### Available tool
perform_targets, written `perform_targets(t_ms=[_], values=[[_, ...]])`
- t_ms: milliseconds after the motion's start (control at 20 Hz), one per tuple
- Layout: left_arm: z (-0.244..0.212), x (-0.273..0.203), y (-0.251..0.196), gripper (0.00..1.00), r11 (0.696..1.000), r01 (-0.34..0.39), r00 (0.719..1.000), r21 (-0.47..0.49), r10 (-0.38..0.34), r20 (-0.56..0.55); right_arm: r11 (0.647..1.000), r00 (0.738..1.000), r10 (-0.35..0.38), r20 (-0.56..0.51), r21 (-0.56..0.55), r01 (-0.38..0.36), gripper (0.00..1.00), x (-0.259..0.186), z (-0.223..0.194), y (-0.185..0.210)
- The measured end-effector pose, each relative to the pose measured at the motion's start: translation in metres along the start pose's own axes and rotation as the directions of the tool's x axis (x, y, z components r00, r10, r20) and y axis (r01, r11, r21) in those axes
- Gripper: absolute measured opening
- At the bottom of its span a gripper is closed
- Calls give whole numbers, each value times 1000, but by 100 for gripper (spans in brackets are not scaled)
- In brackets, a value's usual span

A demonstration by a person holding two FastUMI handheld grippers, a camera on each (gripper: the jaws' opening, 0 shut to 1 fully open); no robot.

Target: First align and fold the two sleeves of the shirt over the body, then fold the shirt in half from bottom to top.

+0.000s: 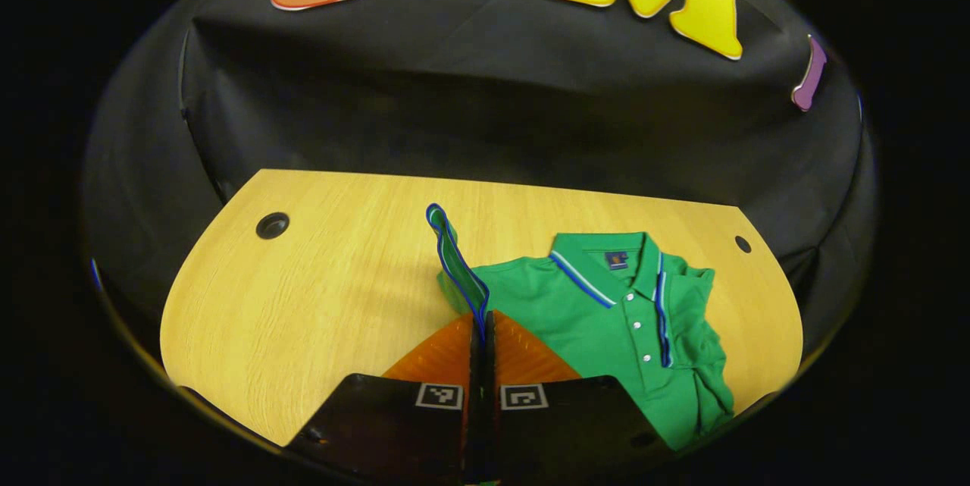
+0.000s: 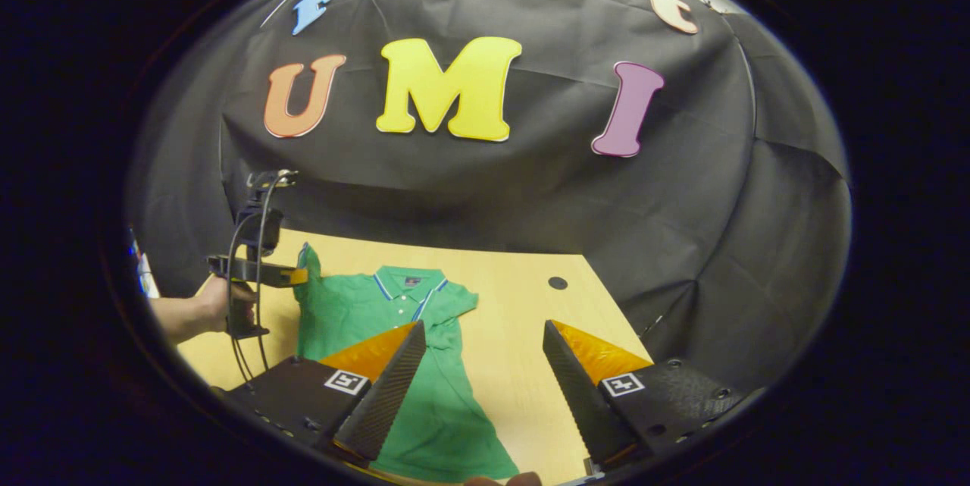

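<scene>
Left gripper view: the left tool [image 1: 482, 323] is clenched on the shirt's left sleeve [image 1: 456, 258], both fingers pressing the fabric, and the sleeve stands lifted off the wooden surface [image 1: 318, 281]. The green shirt [image 1: 606, 319] lies face up, collar [image 1: 606, 262] toward the far edge. The opposite sleeve [image 1: 693, 296] appears already laid over the body, so the first fold is judged half done. Open surface lies wide to the left of the shirt; the far edge with its cable holes stands well apart from the collar, while the shirt's right side lies near the surface's right edge. Right gripper view: the right tool [image 2: 485, 365] is released, its fingers spread wide and holding nothing, hovering above the shirt's lower part [image 2: 439, 410]. Farther off, a hand [image 2: 220, 304] holds the left tool at the raised sleeve [image 2: 307, 262]. Remaining work, as judged — lay this sleeve across the body in line with the other, then fold hem to collar. Bare surface to the right of the shirt gives the right tool room — the hem lies near the near edge.
</scene>
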State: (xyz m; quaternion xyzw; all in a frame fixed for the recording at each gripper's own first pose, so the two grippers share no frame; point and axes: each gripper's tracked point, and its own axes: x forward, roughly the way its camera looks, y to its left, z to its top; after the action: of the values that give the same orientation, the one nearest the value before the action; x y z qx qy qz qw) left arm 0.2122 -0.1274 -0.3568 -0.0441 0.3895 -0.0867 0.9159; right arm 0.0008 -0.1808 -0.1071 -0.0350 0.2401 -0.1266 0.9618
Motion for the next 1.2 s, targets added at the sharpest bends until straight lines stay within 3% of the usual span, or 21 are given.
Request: perform_targets(t_ms=[250, 300, 350, 500, 750, 1050, 1200], values=[[14, -4, -95, 6, 990, 144, 989, -8, -144, 13, 1000, 1000, -18, 17, 22, 18, 96, -5, 3, -17], [17, -8, -102, 11, 989, 149, 989, -5, -149, 21, 1000, 1000, -20, 17, 25, 19, 95, -6, 2, -19], [20, -12, -110, 33, 986, 164, 986, -4, -164, 26, 999, 1000, -18, 16, 30, 17, 95, -7, 1, -19], [23, -34, -99, 100, 993, 119, 992, -19, -118, 46, 999, 999, -2, 32, 40, 1, 96, -9, 3, -16], [50, -92, -63, 100, 998, 49, 987, -42, -42, 156, 996, 994, 70, 84, 47, -74, 95, -19, 13, -1], [61, -202, -43, 100, 999, 20, 952, -50, -4, 306, 990, 982, 141, 126, 2, -143, 96, -34, 16, 24], [52, -250, -26, 100, 998, -47, 920, -30, 55, 387, 985, 975, 173, 138, -22, -172, 96, -45, 9, 31]])
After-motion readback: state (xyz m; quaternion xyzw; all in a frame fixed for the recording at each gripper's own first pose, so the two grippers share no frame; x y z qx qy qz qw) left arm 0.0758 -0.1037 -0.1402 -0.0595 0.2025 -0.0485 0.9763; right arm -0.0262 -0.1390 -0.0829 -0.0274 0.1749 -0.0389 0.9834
